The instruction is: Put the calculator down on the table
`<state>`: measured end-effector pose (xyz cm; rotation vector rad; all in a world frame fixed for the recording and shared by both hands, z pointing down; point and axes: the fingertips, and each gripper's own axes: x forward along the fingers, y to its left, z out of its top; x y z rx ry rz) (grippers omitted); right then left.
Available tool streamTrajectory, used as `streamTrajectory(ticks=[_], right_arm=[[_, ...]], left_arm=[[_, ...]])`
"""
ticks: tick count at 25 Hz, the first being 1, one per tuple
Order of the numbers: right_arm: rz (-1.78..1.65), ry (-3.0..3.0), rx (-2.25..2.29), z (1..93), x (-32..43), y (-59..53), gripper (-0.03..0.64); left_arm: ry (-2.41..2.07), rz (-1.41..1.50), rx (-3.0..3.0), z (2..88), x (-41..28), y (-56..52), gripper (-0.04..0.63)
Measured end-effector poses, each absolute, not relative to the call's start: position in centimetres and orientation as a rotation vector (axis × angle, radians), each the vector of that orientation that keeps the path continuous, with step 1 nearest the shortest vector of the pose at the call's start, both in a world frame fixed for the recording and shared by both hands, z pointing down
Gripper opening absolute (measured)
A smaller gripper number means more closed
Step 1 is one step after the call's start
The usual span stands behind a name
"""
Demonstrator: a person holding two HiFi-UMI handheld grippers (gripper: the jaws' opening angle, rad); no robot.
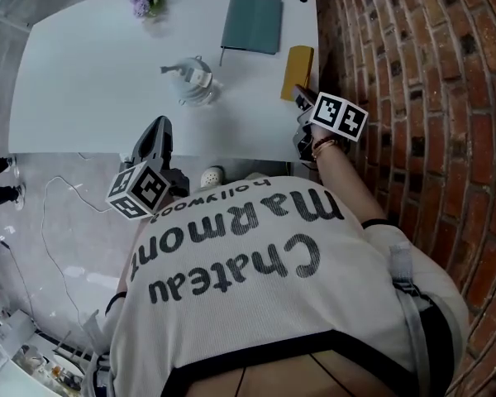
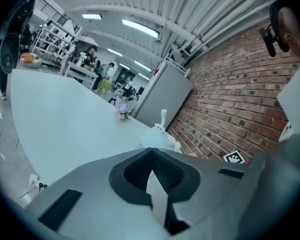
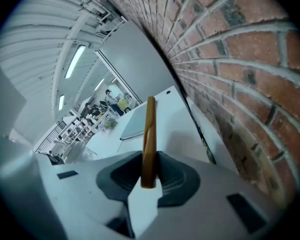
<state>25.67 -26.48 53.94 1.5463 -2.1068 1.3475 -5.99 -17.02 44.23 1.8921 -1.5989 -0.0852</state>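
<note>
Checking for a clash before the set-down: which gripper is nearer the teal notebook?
Right. The right gripper, clamping the yellow calculator, is just to the notebook's right, toward the person; the left gripper is far off at the table's near edge.

The calculator (image 1: 298,71) is showing as a thin mustard-yellow slab, standing on edge between the jaws of the right gripper (image 3: 149,178), which are pressing on its flat faces. It is sitting at the white worktop's (image 1: 91,81) 3 o'clock edge, its free end pointing toward 12 o'clock.
</note>
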Motion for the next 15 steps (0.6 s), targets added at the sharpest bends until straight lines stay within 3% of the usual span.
streamTrajectory(ticks=[15], right_arm=[[1.512, -2.076, 1.509, 54.6, 23.8, -26.5, 0.092]], left_arm=[[-1.639, -0.118, 1.846, 44.8, -7.7, -16.1, 0.003]])
